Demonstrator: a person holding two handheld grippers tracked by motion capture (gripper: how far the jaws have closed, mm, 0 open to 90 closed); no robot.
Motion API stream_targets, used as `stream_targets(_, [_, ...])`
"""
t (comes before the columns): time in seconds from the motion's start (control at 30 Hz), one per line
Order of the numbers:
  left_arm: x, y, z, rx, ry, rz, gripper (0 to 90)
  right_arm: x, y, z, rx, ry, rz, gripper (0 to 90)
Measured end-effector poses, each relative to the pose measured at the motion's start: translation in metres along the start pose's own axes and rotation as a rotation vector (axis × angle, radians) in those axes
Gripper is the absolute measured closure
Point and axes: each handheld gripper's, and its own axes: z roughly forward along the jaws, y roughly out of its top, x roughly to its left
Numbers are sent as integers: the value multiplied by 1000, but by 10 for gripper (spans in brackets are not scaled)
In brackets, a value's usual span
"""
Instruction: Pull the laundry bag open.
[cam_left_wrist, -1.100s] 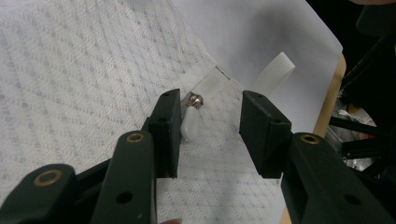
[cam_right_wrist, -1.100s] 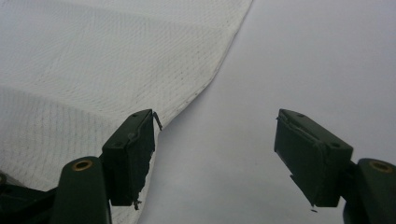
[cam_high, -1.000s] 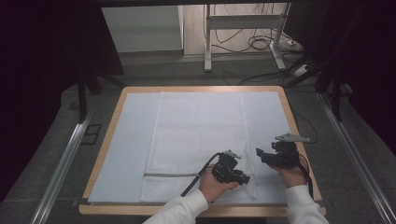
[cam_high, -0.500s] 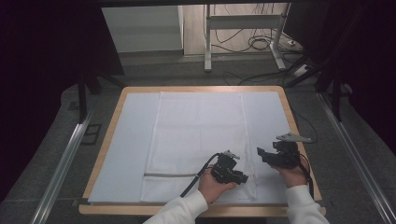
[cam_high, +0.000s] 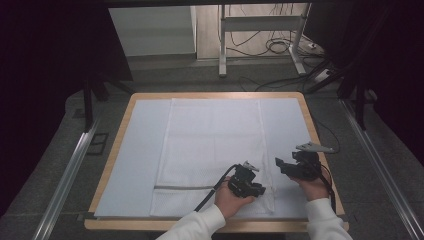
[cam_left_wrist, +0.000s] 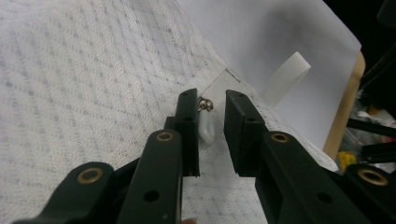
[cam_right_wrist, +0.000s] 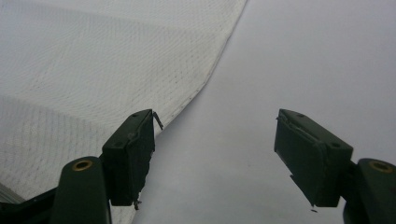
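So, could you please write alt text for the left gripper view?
The left gripper has just been closing its two black jaws around a white zipper pull on a white mesh bag. A ribbed white strap lies beyond on the pale table cover.

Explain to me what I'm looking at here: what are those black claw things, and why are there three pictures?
A person sits at a table and holds a hand tool with two black jaws in each hand. One picture comes from a camera above the table; the other two come from small cameras riding on each tool, looking along its jaws.

On the table lies a white mesh bag with a zipper, on a pale sheet.

The left gripper has just been closing its jaws around the bag's white zipper pull. The pull sits between them, touching one jaw, with a gap at the other, so it is not pinched yet.

The right gripper is wide open beside the bag's edge, holding nothing.
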Motion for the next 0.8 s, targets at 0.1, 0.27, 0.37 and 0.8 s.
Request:
stream_targets(0.1, [2,0,0,-1,5,5,815,0,0,0,1,1,0,283])
stream_targets(0.27, [5,1,0,5,-16,-3,832,-1,0,0,2,1,1,283])
stream_targets(0.37, [4,-1,0,-3,-7,11,838,-1,0,0,2,1,0,283])
stream_targets(0.8, [6,1,-7,-24,-30,9,863,-3,-1,-1,2,-2,3,281])
